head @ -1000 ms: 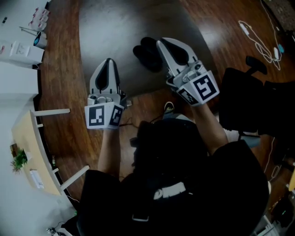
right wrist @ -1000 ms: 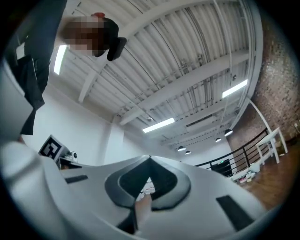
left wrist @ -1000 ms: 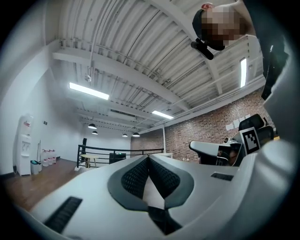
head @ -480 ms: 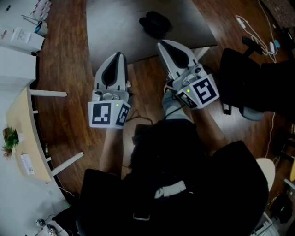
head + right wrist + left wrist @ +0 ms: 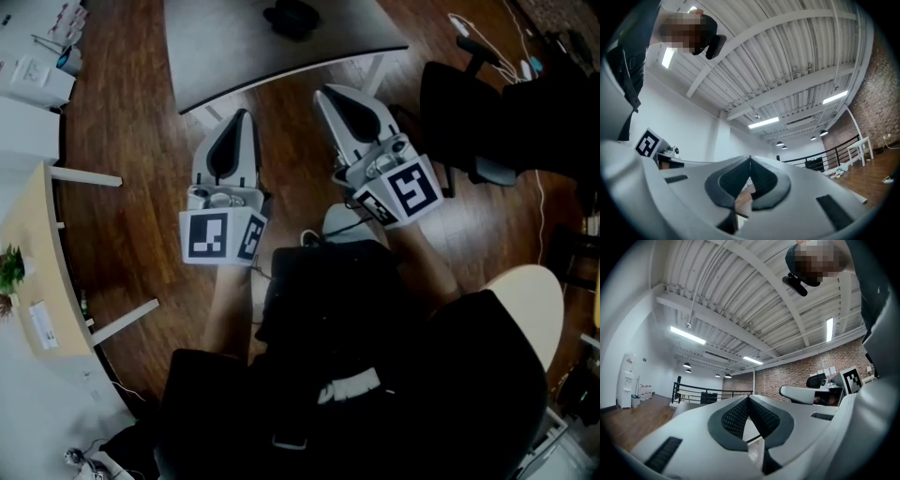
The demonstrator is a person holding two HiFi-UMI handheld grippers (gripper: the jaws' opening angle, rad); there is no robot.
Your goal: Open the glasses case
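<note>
Nearest us, our white left gripper (image 5: 238,120) and white right gripper (image 5: 330,96) are both clamped shut on nothing. They now hang over the brown wooden floor (image 5: 141,141); a second ago their tips reached over the grey curved-edged table (image 5: 234,56). Farthest off, the black glasses case (image 5: 291,17) lies on that table, well apart from both. We judge we have backed away, not working the case.

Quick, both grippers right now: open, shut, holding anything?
Left gripper: shut, nothing between the jaws.
Right gripper: shut, nothing between the jaws.
</note>
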